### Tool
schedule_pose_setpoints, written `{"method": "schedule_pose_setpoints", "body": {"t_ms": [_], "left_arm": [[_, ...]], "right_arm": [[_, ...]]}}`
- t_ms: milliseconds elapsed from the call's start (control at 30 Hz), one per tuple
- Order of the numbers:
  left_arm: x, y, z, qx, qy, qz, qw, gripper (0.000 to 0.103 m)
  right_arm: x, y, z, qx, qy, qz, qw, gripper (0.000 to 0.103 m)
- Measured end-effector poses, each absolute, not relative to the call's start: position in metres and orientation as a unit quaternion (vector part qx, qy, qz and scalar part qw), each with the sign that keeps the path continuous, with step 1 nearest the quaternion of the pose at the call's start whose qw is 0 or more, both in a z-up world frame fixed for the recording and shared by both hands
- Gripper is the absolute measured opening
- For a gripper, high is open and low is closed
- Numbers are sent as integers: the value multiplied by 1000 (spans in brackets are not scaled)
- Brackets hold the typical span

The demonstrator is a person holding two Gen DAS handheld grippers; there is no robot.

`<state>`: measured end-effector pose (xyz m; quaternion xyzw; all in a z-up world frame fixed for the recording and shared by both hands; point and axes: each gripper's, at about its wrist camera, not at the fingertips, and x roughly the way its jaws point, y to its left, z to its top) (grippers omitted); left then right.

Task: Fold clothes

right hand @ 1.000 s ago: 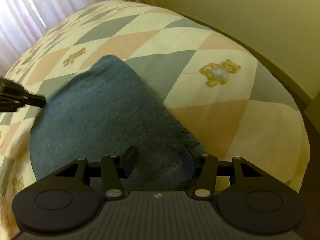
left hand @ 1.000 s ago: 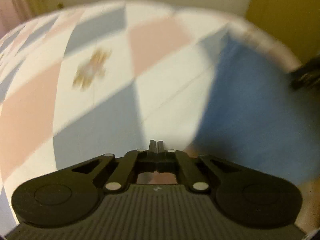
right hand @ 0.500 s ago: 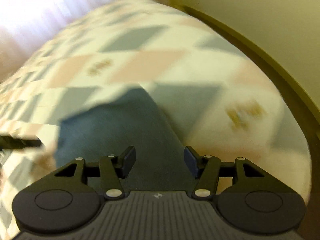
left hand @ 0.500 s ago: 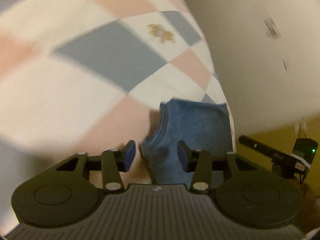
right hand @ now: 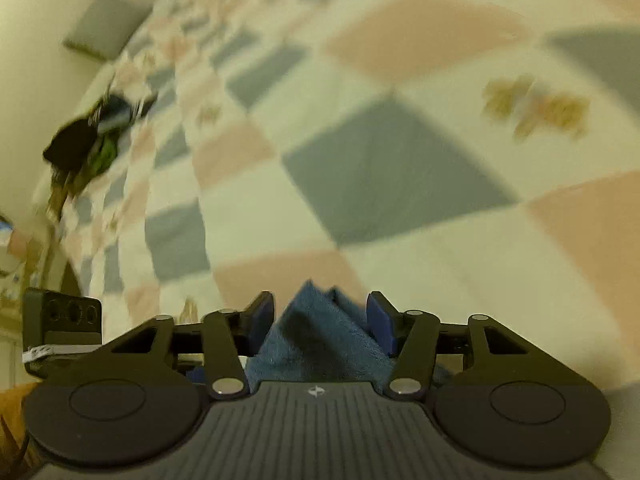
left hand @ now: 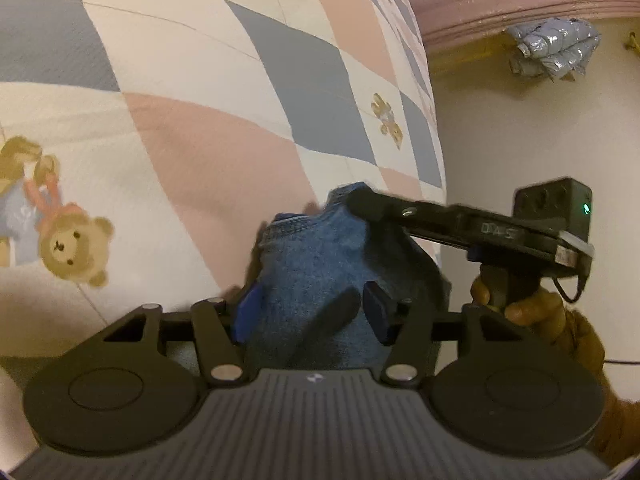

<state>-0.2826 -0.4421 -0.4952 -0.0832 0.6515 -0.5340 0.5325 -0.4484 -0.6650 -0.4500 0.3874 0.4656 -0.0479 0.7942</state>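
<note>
A folded blue denim-coloured cloth lies near the edge of a patchwork quilt. My left gripper is open, its blue pads on either side of the cloth's near end. In the left wrist view my right gripper comes in from the right and rests on the cloth's far end, held by a hand. In the blurred right wrist view the right gripper is open too, with a peak of the blue cloth rising between its pads. The left gripper's body shows at the lower left there.
The quilt has pink, grey and cream diamonds with teddy bears. Its edge drops off on the right beside a pale wall. A dark heap of clothes and a grey pillow lie far up the bed. A padded jacket hangs on the wall.
The left gripper, shut a second ago, has opened and moved onto the cloth. Both views have swung round, and the wide blue cloth now shows as a small folded bundle between both grippers.
</note>
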Motion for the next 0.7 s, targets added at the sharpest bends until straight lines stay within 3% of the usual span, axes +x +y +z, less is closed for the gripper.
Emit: {"method": "schedule_pose_setpoints", "body": {"t_ms": [33, 200, 300, 367, 567, 700], "left_arm": [[-285, -442, -496, -77, 645, -532, 543, 32], [-295, -444, -497, -49, 627, -513, 583, 28], [-303, -443, -474, 0, 599, -509, 618, 30], [-310, -440, -453, 50, 566, -503, 651, 29], [-351, -433, -405, 137, 501, -536, 665, 29], [-389, -442, -408, 167, 475, -564, 655, 29]], "right_arm": [[-447, -666, -454, 382, 469, -41, 796, 15], [-452, -677, -474, 381, 470, -66, 793, 3], [-463, -685, -482, 407, 455, -102, 785, 17], [-493, -680, -455, 377, 430, -148, 807, 20], [-599, -655, -374, 274, 350, -275, 852, 20], [-631, -596, -383, 228, 380, -260, 858, 20]]}}
